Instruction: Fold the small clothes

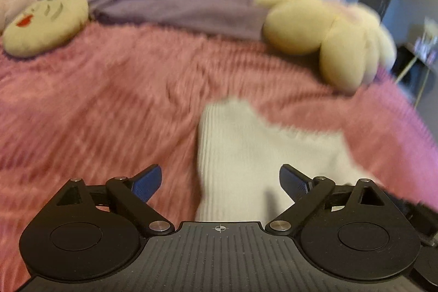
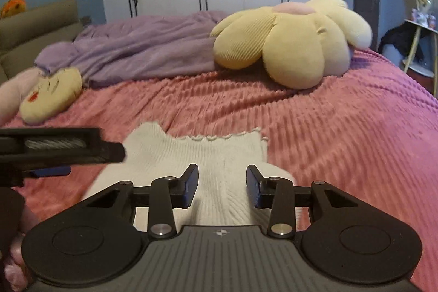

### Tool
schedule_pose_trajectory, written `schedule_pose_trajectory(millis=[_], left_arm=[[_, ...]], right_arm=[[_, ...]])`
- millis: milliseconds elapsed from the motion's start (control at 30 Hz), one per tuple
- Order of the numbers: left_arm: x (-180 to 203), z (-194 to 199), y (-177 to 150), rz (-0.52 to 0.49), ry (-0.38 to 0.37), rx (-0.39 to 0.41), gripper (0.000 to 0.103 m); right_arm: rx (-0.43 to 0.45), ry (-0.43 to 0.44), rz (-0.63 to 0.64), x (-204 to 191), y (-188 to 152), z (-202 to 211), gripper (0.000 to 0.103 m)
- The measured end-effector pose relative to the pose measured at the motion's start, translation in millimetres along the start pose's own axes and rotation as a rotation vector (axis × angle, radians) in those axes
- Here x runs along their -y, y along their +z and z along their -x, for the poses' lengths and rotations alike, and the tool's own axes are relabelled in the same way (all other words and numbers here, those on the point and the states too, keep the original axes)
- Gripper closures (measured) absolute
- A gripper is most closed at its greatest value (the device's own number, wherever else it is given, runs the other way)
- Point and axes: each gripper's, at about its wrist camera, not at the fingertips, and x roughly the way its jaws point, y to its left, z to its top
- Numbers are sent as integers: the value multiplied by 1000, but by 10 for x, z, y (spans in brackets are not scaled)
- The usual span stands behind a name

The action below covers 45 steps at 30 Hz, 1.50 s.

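A: Where is the white knitted top (image 2: 208, 155) lying?

B: Flat on the pink ribbed bedspread (image 2: 342, 127), near the front edge of the bed. In the right wrist view its scalloped hem runs across the far side, and the cloth passes under the right gripper (image 2: 222, 186).

A: Is that gripper holding it?

B: No. Its jaws stand partly apart above the knit, with nothing pinched between them.

A: And the left gripper (image 1: 220, 182)?

B: Spread wide, empty. The top (image 1: 246, 155) shows in the gap between its blue pads, though that view is blurred. From the right wrist view, the left gripper (image 2: 52, 171) comes in from the left edge, just beside the top's corner.

A: Anything else on the bed?

B: A yellow flower cushion (image 2: 293, 43) and a purple blanket (image 2: 142, 51) at the back, and a round face cushion (image 2: 52, 95) on the left, all well apart from the top.
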Motion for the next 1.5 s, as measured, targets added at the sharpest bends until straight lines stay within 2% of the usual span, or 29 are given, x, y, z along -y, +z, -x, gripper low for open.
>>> schedule_pose_trajectory(millis=[67, 100, 167, 300, 400, 533, 667, 767, 867, 900, 1033, 1100, 1167, 1233, 1300, 1400, 1500], left_arm=[[-56, -175, -138, 21, -20, -29, 6], [-90, -258, -213, 45, -28, -33, 4], [-142, -328, -323, 62, -23, 10, 1], [-73, -382, -384, -28, 13, 63, 0], [-112, -365, -338, 9, -2, 23, 0], [-256, -5, -319, 92, -45, -42, 0], [-408, 471, -516, 118, -84, -68, 0], [-437, 616, -687, 112, -96, -112, 0], [-455, 513, -738, 126, -87, -161, 0], [-454, 489, -727, 125, -81, -179, 0], [-307, 442, -695, -12, -28, -201, 0], [-293, 490, -681, -11, -8, -212, 0], [-255, 621, -681, -35, 20, -211, 0], [-216, 754, -754, -103, 52, -208, 0], [-216, 908, -864, -135, 58, -210, 0], [-279, 1219, -1019, -97, 4, -224, 0], [-291, 1481, -1120, -71, -9, -219, 0]], right_arm=[[-31, -47, 37, -16, -117, -171, 64], [-32, -66, 50, 13, -208, -247, 59], [12, -104, 65, 78, -358, -305, 45], [56, -91, 26, 184, -474, -361, 41], [47, -82, 14, 207, -468, -401, 38], [12, -57, -19, 244, -381, -278, 38], [-7, -43, -32, 219, -396, 183, 37], [-23, -15, -62, 209, -530, 499, 36], [-55, -52, -12, 143, -679, 565, 34], [-73, -59, -2, 136, -703, 549, 29], [-162, -82, 54, 149, -663, 410, 16], [-200, -78, 48, 179, -608, 373, 13], [-224, -84, 53, 172, -569, 405, 13], [-245, -107, 73, 137, -576, 514, 13], [-287, -129, 92, 104, -644, 634, 12], [-334, -142, 52, 85, -722, 903, 9], [-392, -135, 4, 77, -795, 1165, 4]])
